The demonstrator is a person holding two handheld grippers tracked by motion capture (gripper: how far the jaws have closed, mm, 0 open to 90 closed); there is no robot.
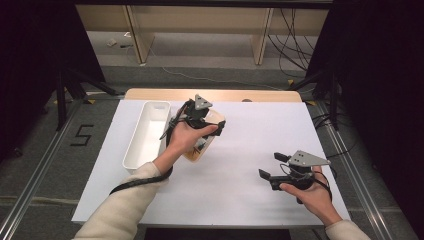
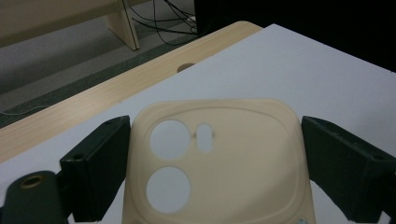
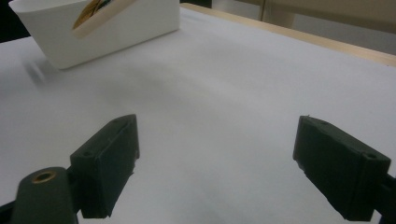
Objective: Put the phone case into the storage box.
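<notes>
Between your left gripper's (image 2: pixel 212 163) two black jaws sits a cream phone case (image 2: pixel 219 158), back face up, with two round camera holes and a small oblong slot; the left jaw touches its edge, while a sliver of table shows between the case and the right jaw, so you can't tell whether the grip is firm. From above, your left hand (image 1: pixel 185 136) holds that gripper (image 1: pixel 200 117) over the white table (image 1: pixel 240 150), with the case (image 1: pixel 202 150) tilted just beside the right wall of the long white bin (image 1: pixel 147 132). Your right gripper (image 1: pixel 272 167) hangs near the table's right front, well apart from the case, jaws spread wide with nothing between them (image 3: pixel 215 163). In its view the bin (image 3: pixel 100 28) stands at the far left with the case (image 3: pixel 100 14) slanting across it, a yellowish printed patch on its inner side too blurred to read. Beside the table, a taped "5" (image 1: pixel 81 135) marks the floor.
</notes>
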